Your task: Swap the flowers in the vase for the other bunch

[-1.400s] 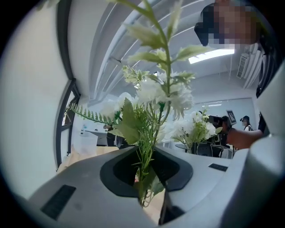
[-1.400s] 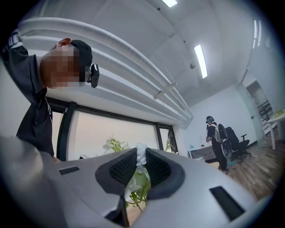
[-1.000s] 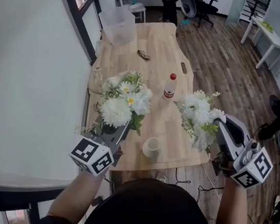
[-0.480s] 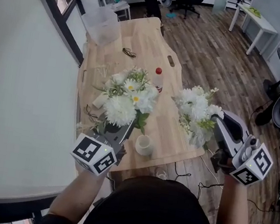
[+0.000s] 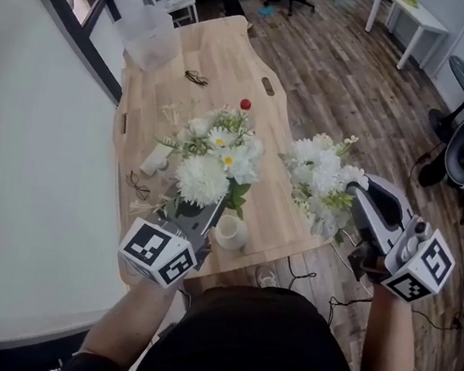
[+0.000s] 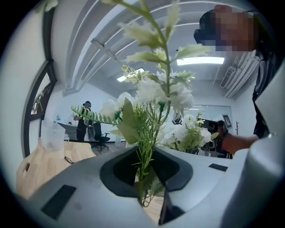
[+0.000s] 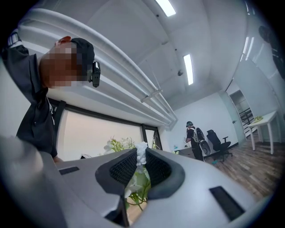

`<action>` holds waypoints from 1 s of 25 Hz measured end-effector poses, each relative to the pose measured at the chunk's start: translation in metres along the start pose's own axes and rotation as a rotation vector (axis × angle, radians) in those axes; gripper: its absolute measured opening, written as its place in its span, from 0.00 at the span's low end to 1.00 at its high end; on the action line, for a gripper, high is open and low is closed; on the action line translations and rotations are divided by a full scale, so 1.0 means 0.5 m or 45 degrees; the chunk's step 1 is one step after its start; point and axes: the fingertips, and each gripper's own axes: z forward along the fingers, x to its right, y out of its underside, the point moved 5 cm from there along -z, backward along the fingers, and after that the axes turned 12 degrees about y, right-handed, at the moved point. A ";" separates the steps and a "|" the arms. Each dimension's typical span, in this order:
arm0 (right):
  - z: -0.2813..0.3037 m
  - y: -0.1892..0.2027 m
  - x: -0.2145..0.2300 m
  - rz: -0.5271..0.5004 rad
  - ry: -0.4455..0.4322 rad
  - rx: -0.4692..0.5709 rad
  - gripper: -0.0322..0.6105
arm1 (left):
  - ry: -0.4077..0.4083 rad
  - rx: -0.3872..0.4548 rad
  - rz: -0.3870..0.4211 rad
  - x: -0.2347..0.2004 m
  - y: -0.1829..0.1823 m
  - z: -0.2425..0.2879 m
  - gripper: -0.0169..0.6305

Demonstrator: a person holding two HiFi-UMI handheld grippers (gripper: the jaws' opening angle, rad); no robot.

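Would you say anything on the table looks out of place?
Nothing spilled or broken. The vase stands empty near the table's front edge; the left gripper holds one bunch, the right gripper the other bunch.

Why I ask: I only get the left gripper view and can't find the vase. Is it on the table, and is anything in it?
Observer: The head view shows the white vase upright near the near edge of the table, with no stems visible in it.
Operator: Where is it relative to my left tongs?
Observer: It is just right of the left tongs, under the hanging leaves of the left bunch they grip.
Operator: Are the right tongs actually clamped on the other flowers?
Observer: Yes. The right gripper view shows the right tongs shut on the stems of the right bunch, which the head view places at the table's right edge.
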 end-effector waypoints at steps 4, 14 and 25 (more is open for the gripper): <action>0.001 0.002 -0.004 0.006 0.029 0.001 0.17 | 0.014 -0.003 -0.022 -0.008 0.018 -0.001 0.14; -0.004 0.032 0.016 0.014 0.065 -0.044 0.17 | 0.054 -0.010 -0.015 -0.003 0.079 0.026 0.14; -0.010 0.039 0.026 0.053 0.044 -0.078 0.17 | 0.022 -0.054 -0.048 0.019 0.144 0.023 0.14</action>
